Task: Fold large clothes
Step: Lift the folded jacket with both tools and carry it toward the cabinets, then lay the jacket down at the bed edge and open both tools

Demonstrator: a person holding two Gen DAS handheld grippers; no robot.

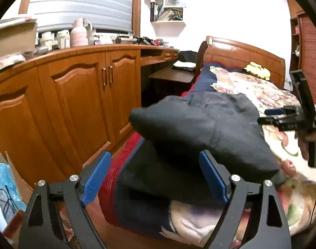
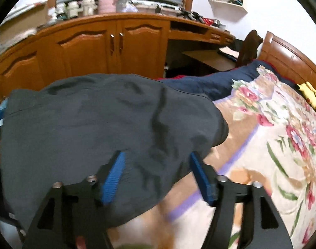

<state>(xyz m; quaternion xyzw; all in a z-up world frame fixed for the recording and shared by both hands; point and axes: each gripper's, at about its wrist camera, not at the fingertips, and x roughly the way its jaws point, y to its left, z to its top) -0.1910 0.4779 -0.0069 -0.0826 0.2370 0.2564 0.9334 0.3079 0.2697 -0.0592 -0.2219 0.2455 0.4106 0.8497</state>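
Dark grey, soft cloth garment lies bunched on the floral quilted bedspread near the bed's edge, while the left gripper and right gripper both stand spread, pinching nothing, seemingly freed to regrip for another fold.

Both grippers, left gripper and right gripper, have black frames, ribbed blue pads and silver screws.
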